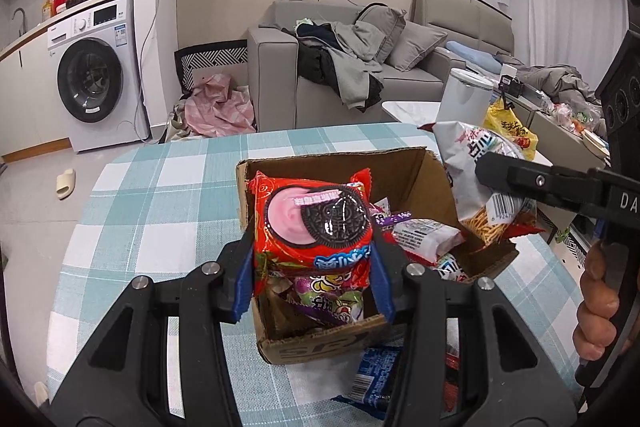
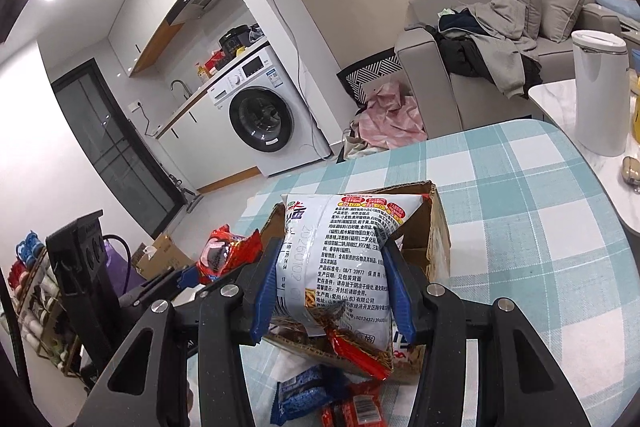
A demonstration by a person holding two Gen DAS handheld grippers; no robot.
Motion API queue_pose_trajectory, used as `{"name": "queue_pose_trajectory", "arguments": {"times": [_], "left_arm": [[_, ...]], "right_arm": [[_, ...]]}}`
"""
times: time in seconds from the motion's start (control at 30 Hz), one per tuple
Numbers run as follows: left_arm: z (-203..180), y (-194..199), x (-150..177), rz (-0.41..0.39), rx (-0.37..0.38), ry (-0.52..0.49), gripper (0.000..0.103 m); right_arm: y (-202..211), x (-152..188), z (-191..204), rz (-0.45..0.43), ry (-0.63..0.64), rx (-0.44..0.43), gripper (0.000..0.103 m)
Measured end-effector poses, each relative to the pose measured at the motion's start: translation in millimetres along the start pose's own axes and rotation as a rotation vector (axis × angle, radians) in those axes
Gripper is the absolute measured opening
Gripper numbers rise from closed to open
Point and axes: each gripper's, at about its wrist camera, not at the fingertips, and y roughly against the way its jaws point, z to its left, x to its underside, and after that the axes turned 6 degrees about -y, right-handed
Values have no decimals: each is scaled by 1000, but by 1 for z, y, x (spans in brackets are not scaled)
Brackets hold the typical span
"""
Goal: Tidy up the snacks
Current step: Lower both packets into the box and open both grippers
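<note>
Red Oreo pack [image 1: 316,227] between left fingers [image 1: 378,277], white "GB/T 20977" noodle bag [image 2: 340,259] between right fingers [image 2: 396,291].

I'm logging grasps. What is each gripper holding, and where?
Left gripper: red cookie pack, pinched at its lower sides. Right gripper: white noodle snack bag, pinched across its middle.

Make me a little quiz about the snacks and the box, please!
1. True or false: the left gripper holds a red cookie pack.
2. Which does the right gripper hold? A) white noodle-snack bag B) blue packet C) nothing
3. Fill in: both snacks are held over the cardboard ____.

Key: 1 true; 2 A; 3 box.
</note>
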Motion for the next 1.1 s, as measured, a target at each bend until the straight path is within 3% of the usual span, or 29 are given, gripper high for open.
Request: {"name": "queue_pose_trajectory", "arguments": {"times": [0.4, 0.97, 1.1], "left_arm": [[3, -38, -2, 28, 4, -15, 45], [-1, -72, 5, 83, 32, -40, 45], [-3, -70, 7, 108, 35, -43, 51]], "right_arm": [[-30, -10, -5, 24, -13, 17, 49], [-61, -6, -7, 39, 32, 112, 49], [-54, -6, -6, 11, 49, 115, 52]]}}
